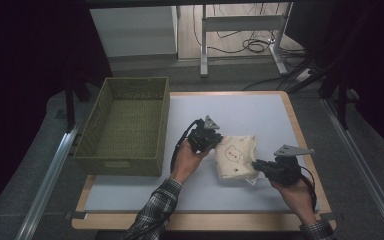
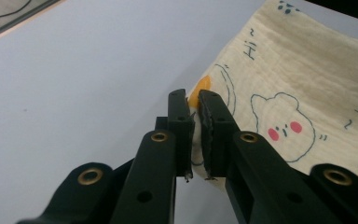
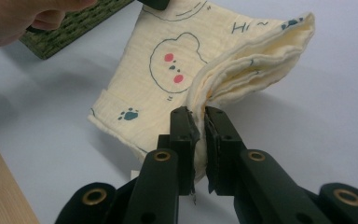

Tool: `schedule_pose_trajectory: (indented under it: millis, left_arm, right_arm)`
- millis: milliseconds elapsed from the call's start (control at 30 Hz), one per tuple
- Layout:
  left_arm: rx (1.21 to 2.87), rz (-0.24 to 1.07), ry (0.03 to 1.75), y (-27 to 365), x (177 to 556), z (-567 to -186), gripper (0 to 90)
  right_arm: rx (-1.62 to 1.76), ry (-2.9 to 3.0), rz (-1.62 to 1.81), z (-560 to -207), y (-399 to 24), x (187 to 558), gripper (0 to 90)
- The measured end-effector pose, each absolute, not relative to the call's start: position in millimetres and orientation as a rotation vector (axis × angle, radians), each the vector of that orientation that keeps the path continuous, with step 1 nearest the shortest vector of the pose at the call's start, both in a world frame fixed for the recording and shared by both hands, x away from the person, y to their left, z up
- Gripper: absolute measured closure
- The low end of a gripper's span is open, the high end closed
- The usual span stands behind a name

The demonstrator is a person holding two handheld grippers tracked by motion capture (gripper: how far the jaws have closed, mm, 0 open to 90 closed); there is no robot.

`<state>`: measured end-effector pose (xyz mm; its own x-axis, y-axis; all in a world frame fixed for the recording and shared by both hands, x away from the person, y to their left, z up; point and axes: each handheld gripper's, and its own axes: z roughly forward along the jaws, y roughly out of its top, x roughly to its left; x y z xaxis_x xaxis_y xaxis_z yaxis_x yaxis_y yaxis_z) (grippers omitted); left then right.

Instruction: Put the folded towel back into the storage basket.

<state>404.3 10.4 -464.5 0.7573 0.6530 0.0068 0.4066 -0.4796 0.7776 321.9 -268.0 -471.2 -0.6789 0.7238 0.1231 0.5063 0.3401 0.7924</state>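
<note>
A folded cream cloth (image 1: 236, 155) with bear faces, paw prints and "Hi" printed on it hangs between my two grippers, just above the pale table mat (image 1: 250, 112). My left gripper (image 1: 217, 141) is shut on the cloth's left edge (image 2: 196, 122), the fabric pinched between its black jaws. My right gripper (image 1: 256, 164) is shut on the cloth's near right corner (image 3: 199, 135), where the stacked folded layers (image 3: 256, 56) fan out beyond the jaws. A bear face (image 3: 172, 58) lies on the upper surface of the cloth.
An olive woven basket (image 1: 123, 125), open on top, stands on the left part of the table beside the left hand (image 1: 186, 160). The mat's wooden border (image 1: 200, 220) runs along the near edge. Table legs and cables (image 1: 250, 45) lie on the floor behind.
</note>
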Motion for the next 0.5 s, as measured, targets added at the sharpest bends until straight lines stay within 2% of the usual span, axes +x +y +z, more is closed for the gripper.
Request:
schedule_pose_trajectory:
  millis: [500]
  left_arm:
    - [2.147,0.496,0.812,36,406,-434,83.8]
  right_arm:
    - [1.065,2.353,1.291,-454,-241,334,82.2]
